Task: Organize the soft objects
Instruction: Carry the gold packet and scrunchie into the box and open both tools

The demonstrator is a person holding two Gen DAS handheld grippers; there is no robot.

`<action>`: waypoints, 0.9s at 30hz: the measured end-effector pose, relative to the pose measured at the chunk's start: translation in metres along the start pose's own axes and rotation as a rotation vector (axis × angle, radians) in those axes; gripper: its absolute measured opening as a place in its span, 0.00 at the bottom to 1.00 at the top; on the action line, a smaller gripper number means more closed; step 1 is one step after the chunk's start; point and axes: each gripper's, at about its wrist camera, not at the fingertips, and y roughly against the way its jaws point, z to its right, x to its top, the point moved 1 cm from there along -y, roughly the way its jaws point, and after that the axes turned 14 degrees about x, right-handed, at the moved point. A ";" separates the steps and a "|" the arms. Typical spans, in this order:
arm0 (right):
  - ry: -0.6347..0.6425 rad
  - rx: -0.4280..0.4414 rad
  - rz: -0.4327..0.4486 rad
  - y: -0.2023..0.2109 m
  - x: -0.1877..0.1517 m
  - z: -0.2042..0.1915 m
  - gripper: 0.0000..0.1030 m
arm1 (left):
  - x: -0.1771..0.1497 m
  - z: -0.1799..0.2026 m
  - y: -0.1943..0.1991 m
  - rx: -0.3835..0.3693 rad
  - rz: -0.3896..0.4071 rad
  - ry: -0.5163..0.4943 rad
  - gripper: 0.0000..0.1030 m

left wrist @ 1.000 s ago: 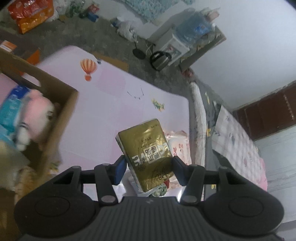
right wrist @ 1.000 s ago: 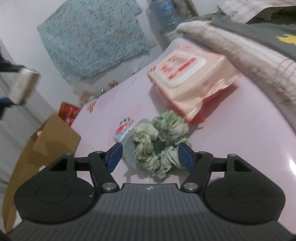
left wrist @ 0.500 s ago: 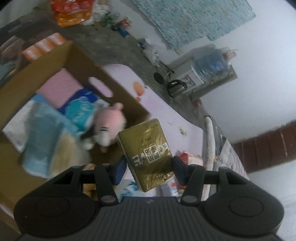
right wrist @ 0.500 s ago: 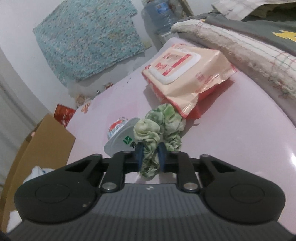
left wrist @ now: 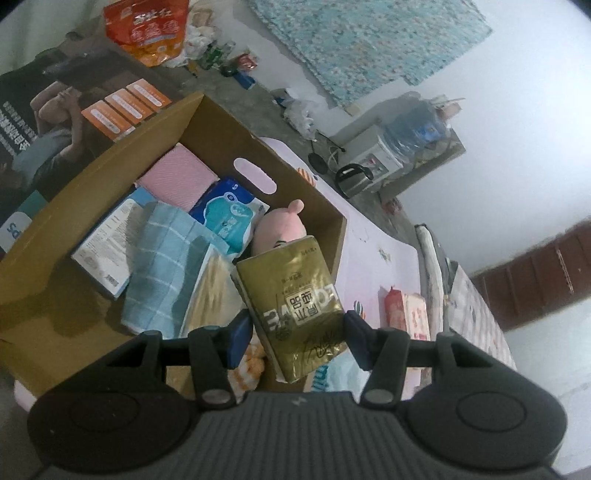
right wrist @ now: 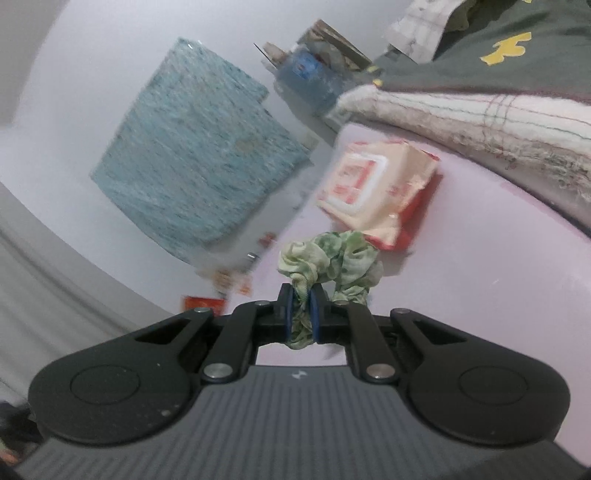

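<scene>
A water dispenser (left wrist: 373, 160) stands against the white wall, a big blue water bottle (left wrist: 415, 127) on top of it. Just beside the dispenser, on the floor side, sits a dark kettle (left wrist: 352, 177). Up the wall from the dispenser hangs a teal speckled cloth (left wrist: 365, 40). Well away from the dispenser, along the grey floor, lies an orange-red snack bag (left wrist: 147, 29), with small bottles and wrappers (left wrist: 221, 62) between it and the dispenser. On the other side of the dispenser, further along the wall, is a dark brown wooden panel (left wrist: 543, 273). In the right wrist view a checked blanket (right wrist: 480, 114) lies under a dark green garment (right wrist: 498, 55).
</scene>
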 end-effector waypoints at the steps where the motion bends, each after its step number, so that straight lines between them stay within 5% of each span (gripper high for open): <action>1: 0.006 0.018 0.004 0.005 -0.001 -0.009 0.08 | -0.001 -0.003 0.002 -0.004 0.003 -0.008 0.54; 12: 0.056 0.296 -0.099 0.006 -0.030 -0.120 0.08 | -0.020 -0.047 0.019 -0.051 0.032 -0.041 0.54; 20: -0.015 0.471 -0.346 -0.055 -0.085 -0.180 0.08 | -0.031 -0.079 0.019 -0.037 0.036 -0.058 0.54; 27: -0.030 0.481 -0.600 -0.116 -0.163 -0.218 0.08 | -0.031 -0.092 0.006 0.010 0.010 -0.118 0.54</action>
